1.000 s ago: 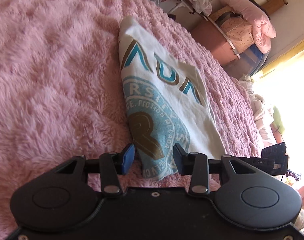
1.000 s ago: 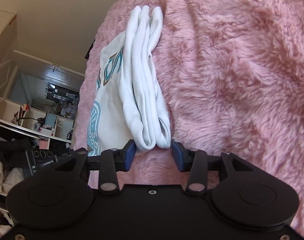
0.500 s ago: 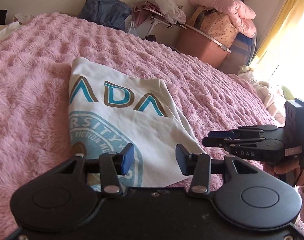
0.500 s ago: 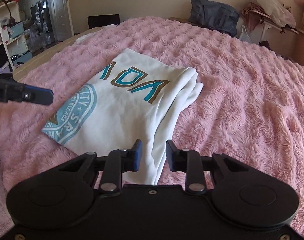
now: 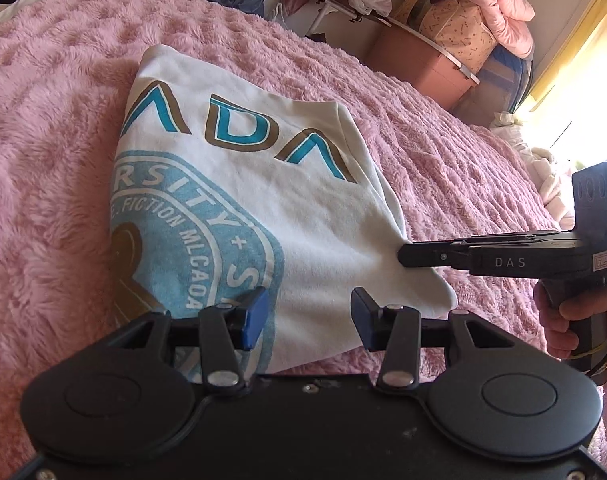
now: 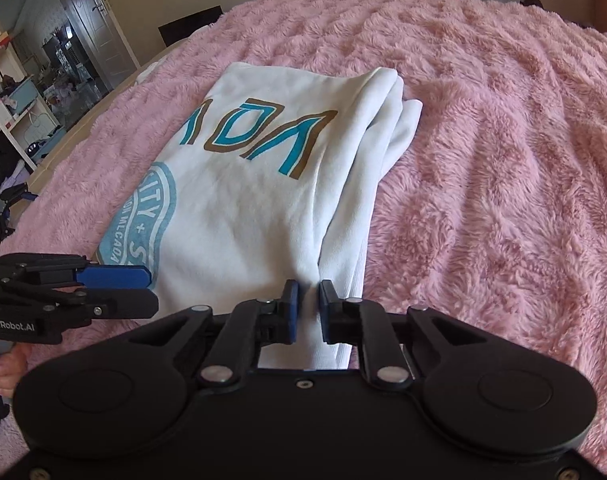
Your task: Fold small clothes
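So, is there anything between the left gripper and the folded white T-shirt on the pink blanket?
Nothing visible. The left gripper is open right over the near edge of the white T-shirt; the right gripper is nearly closed around its side edge, not in the way.

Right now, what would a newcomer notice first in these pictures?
First, the folded white T-shirt with teal and brown letters, lying on the fluffy pink blanket. Next, the right gripper closing on the shirt's near edge, while the left gripper stands open over the near hem.

white shirt (image 5: 323, 216) (teal-brown print), pink blanket (image 5: 47, 152)
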`<state>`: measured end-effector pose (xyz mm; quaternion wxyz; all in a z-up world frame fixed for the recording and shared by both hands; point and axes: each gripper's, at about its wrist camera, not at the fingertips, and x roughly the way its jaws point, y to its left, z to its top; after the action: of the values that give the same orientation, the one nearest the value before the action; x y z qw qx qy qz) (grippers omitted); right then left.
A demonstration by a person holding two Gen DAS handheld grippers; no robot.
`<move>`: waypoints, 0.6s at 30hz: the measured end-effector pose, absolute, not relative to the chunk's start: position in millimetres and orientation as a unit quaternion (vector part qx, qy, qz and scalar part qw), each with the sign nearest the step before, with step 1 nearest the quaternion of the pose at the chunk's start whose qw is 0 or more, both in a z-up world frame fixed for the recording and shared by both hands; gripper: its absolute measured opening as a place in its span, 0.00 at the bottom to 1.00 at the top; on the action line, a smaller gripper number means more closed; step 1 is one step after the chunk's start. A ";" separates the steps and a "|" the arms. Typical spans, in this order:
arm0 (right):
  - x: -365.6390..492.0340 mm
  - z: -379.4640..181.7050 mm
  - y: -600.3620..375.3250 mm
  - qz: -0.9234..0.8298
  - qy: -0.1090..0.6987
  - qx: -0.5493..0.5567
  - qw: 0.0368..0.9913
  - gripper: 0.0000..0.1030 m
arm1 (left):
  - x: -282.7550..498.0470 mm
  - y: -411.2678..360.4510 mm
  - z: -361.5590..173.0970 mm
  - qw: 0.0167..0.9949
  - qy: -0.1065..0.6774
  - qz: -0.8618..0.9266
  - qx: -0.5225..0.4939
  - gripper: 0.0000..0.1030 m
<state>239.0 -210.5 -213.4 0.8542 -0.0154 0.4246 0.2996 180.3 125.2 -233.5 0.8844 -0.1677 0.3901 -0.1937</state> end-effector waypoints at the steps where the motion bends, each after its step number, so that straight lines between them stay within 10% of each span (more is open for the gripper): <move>1: 239.3 -209.6 -212.5 0.300 0.420 -0.010 0.856 0.06 | 182.3 124.7 -231.5 0.888 0.386 -0.193 -0.162 0.46; 18: 244.3 -210.1 -233.4 0.292 0.402 0.043 0.867 0.14 | 187.8 119.3 -212.3 0.899 0.340 -0.221 -0.165 0.48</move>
<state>244.3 -233.4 -210.1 0.8669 0.0432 0.4016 0.2920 187.8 119.3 -212.3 0.8992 -0.1654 0.3397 -0.2205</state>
